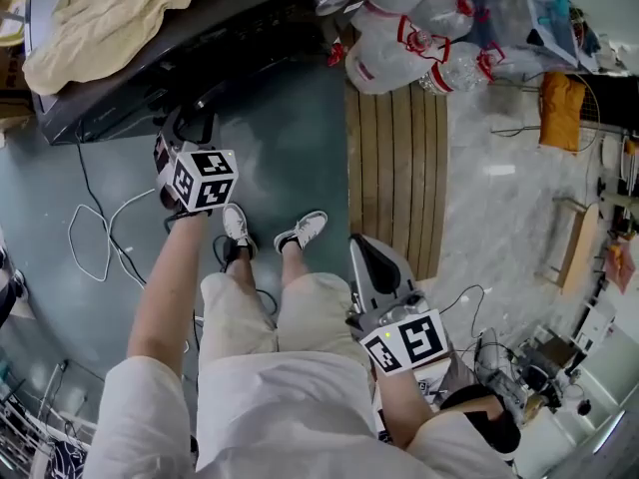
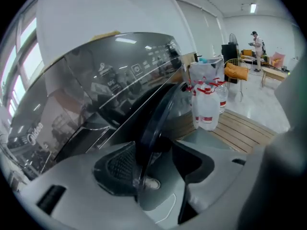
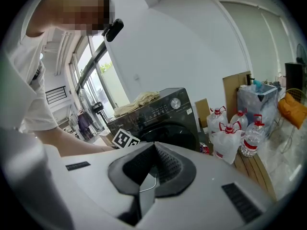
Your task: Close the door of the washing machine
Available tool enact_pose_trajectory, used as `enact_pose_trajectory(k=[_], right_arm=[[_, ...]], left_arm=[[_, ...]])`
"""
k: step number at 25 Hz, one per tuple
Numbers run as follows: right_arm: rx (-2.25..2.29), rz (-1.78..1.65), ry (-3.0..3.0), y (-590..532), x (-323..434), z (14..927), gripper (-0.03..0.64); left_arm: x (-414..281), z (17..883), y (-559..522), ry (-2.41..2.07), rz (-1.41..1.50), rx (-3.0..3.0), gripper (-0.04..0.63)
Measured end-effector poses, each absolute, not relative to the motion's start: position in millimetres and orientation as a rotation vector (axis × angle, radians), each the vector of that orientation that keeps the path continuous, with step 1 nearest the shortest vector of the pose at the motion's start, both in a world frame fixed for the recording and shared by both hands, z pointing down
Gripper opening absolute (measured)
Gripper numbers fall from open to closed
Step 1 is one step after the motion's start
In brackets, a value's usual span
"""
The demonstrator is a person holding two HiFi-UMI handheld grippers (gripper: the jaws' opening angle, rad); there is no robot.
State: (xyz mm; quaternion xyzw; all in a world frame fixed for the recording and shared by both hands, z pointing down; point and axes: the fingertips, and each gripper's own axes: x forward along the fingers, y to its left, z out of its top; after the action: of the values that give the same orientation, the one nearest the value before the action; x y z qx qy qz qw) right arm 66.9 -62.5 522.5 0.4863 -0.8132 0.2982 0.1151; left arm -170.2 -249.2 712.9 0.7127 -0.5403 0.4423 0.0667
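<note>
**A:** Where's the door?

**B:** The dark round glass door (image 2: 156, 111) of the black front-loading washing machine (image 3: 165, 114) stands ajar. Its rim is between the parted jaws of my left gripper (image 2: 158, 153), against the left pad and clear of the right.

**A:** And the right gripper (image 3: 154, 150)?

**B:** Closed on nothing, well apart from the machine. Bare grey floor (image 1: 290, 138) lies between the machine and the slatted wooden pallet (image 1: 394, 168).

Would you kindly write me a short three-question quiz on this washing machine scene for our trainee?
1. True or false: the right claw grips a water bottle.
2. What lies on top of the washing machine?
3. Which stands between the left claw's jaws: A) door edge, B) cable, C) shoe?
Key: 1 false; 2 a beige cloth; 3 A.
</note>
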Motion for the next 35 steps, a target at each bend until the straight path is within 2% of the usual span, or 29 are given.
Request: enact_pose_trajectory(k=[17,26,35], right_arm=[[1.385,0.817,-2.388,-61,41,524,-0.003],[1.418,0.711,-2.408,-71,26,474,-0.003],[1.391,0.56,-2.494,-61,-25,410,-0.003]], left_arm=[[-186,715,-268,-1.659,1.278,2.218,0.239],[-185,696,-242,-1.536,1.242,2.2,0.238],[-175,647,-179,-1.384,1.135,2.258,0.238]])
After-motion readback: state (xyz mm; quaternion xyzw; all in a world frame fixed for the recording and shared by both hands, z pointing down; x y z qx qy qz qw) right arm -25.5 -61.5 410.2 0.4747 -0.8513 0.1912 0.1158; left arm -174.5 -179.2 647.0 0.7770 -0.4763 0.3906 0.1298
